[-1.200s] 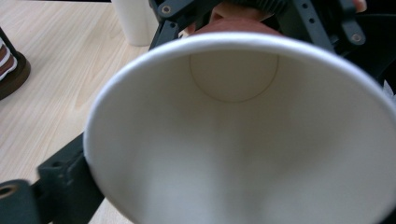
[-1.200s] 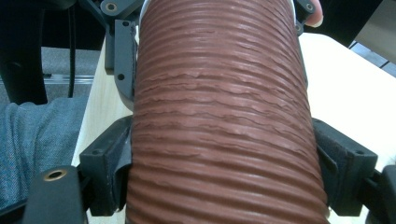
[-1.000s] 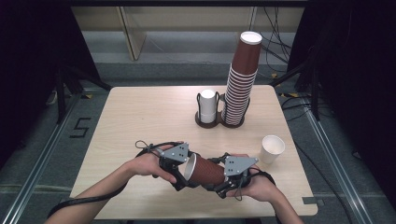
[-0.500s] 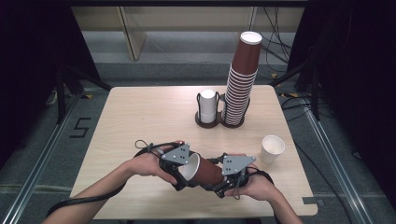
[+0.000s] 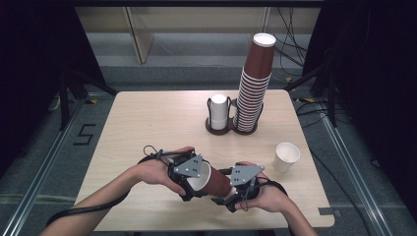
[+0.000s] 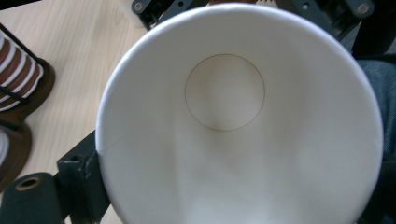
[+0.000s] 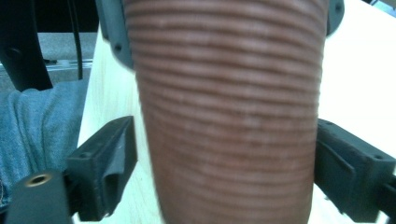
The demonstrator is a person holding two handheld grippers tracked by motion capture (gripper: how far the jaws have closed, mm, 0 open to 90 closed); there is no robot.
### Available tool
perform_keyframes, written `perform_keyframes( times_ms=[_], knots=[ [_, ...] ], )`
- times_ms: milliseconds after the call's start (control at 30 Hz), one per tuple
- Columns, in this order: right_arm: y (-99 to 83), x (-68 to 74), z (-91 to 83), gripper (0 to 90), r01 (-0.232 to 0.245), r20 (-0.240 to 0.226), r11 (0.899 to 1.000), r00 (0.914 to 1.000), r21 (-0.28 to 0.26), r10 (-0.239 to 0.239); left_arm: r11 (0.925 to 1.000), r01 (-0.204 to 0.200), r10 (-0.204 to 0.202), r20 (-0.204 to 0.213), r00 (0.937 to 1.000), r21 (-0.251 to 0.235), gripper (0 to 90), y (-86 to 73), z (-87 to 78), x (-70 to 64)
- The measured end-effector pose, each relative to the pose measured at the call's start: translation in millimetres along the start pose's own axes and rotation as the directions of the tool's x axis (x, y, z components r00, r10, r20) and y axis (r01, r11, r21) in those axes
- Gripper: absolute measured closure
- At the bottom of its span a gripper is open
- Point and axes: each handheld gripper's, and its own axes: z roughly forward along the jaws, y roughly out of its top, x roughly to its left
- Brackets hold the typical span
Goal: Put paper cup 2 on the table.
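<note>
Brown ribbed paper cup (image 5: 212,181) held sideways above tabletop (image 5: 147,123), left gripper (image 5: 189,178) jaws at rim, right gripper (image 5: 235,189) jaws clamping ribbed wall. Light, thin-walled, easily crushed. Best gripped gently near stiff rim or base.

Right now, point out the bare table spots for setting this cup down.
Free: the table's broad left half, left of the cup holder; also the strip between the holder and the hands. Crowded: the back right, with the white cup stack and tall brown stack, and the lone white cup near the right edge.
</note>
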Motion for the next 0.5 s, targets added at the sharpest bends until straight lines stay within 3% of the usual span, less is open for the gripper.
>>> perform_keyframes(
  times_ms=[100, 133, 167, 200, 267, 300, 333, 367, 400, 467, 500],
  knots=[
    [-1.9, 0.8, -0.9, 8.3, -0.021, 0.003, 1.000, 0.9998, 0.007, 0.020, 0.9990, -0.024, 0.024, -0.007, 0.9997, 0.037, 10.3, 1.2, -2.4, 1.4],
    [-4.2, 2.5, -3.8, 7.8, -0.048, 0.012, 0.999, 0.9988, 0.023, 0.047, 0.9946, -0.059, 0.060, -0.008, 0.9982, 0.085, 10.3, 2.6, -4.4, 2.3],
    [-4.2, 2.5, -3.8, 7.8, -0.048, 0.012, 0.999, 0.9988, 0.023, 0.047, 0.9946, -0.059, 0.060, -0.008, 0.9982, 0.085, 10.3, 2.6, -4.4, 2.3],
    [-6.7, 0.1, -5.4, 7.8, -0.021, 0.021, 1.000, 0.9996, 0.019, 0.020, 0.9900, -0.075, 0.075, -0.002, 0.9972, 0.120, 10.2, 3.9, -4.9, 1.5],
    [-7.6, -0.1, -6.0, 8.0, -0.024, 0.025, 1.000, 0.9994, 0.017, 0.024, 0.9862, -0.082, 0.082, 0.006, 0.9966, 0.144, 10.2, 4.7, -5.2, 1.4],
    [-8.3, -0.6, -7.0, 8.2, -0.019, 0.032, 1.000, 0.9993, 0.019, 0.018, 0.9809, -0.099, 0.099, 0.009, 0.9951, 0.167, 10.2, 5.3, -5.4, 1.5],
    [-9.7, -1.8, -7.0, 9.0, -0.003, 0.039, 1.000, 0.9992, 0.013, 0.002, 0.9683, -0.128, 0.126, 0.022, 0.9918, 0.214, 10.1, 6.6, -5.2, 1.7],
    [-10.0, -1.4, -7.0, 9.8, -0.011, 0.040, 1.000, 0.9992, 0.016, 0.011, 0.9615, -0.143, 0.140, 0.030, 0.9897, 0.235, 10.0, 7.3, -5.1, 1.6],
    [-10.0, -1.4, -7.0, 9.8, -0.011, 0.040, 1.000, 0.9992, 0.016, 0.011, 0.9615, -0.143, 0.140, 0.030, 0.9897, 0.235, 10.0, 7.3, -5.1, 1.6],
    [-10.1, -1.0, -5.2, 13.4, -0.002, 0.049, 1.000, 0.9988, 0.013, 0.001, 0.9387, -0.179, 0.169, 0.059, 0.9838, 0.294, 10.0, 10.6, -5.4, 1.8],
    [-10.1, 0.6, -4.5, 14.0, -0.025, 0.043, 0.999, 0.9988, 0.024, 0.024, 0.9309, -0.191, 0.178, 0.070, 0.9816, 0.311, 10.0, 11.9, -5.7, 2.0]
  ],
)
